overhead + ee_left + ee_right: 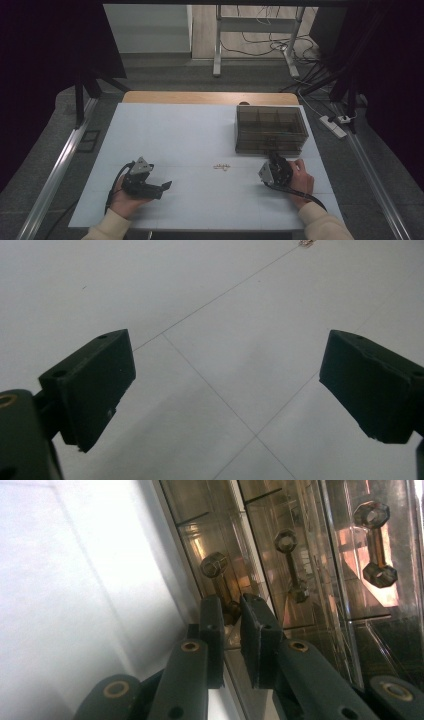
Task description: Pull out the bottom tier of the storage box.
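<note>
R gripper [231, 605] sits at the front of the smoky drawer box [270, 129], at about 4 o'clock on the table [180, 135], jaws pinched nearly closed on the nearest drawer handle [216, 572]. Risk: grip catches just the handle's lower end, so a pull w/ any tilt could slip off, or drag the whole box instead of the drawer. L gripper [227, 385], at 8 o'clock, hovers w/ jaws wide, empty, not bracing the box. Small beige bits [221, 167] lie near centre.
</note>
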The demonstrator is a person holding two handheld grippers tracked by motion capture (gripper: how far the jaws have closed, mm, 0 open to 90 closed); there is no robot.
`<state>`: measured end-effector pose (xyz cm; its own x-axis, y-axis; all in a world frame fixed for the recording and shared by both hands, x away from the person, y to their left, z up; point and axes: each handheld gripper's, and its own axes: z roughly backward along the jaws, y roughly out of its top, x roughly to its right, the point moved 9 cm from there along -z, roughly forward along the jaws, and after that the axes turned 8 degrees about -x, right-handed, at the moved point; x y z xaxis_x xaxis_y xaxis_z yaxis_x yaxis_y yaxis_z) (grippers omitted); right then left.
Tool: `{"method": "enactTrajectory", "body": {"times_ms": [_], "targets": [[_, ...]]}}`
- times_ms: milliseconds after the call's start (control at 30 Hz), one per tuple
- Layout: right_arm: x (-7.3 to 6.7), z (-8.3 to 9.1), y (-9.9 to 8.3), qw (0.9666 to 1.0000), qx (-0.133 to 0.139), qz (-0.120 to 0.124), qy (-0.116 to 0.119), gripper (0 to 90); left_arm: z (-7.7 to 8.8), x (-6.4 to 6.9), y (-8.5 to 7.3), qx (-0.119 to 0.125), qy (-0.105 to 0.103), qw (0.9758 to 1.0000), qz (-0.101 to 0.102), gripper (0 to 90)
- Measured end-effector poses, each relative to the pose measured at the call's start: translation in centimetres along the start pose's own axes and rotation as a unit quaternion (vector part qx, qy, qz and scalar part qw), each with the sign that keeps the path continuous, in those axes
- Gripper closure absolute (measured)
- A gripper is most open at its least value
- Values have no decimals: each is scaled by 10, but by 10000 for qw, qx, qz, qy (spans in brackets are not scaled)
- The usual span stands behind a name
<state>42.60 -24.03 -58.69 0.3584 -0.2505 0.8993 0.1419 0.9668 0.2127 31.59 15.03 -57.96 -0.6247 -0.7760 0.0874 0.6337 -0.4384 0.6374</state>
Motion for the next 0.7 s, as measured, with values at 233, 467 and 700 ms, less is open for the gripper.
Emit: {"method": "enactTrajectory", "body": {"times_ms": [233,467,700], "targets": [[-2,5,-2,10000,17,26,40,791,0,0,0,4,5,10000,-3,71],[-4,7,-3,10000,24,52,53,789,0,0,0,1,1,10000,-6,71],[-4,7,-3,10000,39,37,65,788,0,0,0,0,4,10000,-9,71]]}}
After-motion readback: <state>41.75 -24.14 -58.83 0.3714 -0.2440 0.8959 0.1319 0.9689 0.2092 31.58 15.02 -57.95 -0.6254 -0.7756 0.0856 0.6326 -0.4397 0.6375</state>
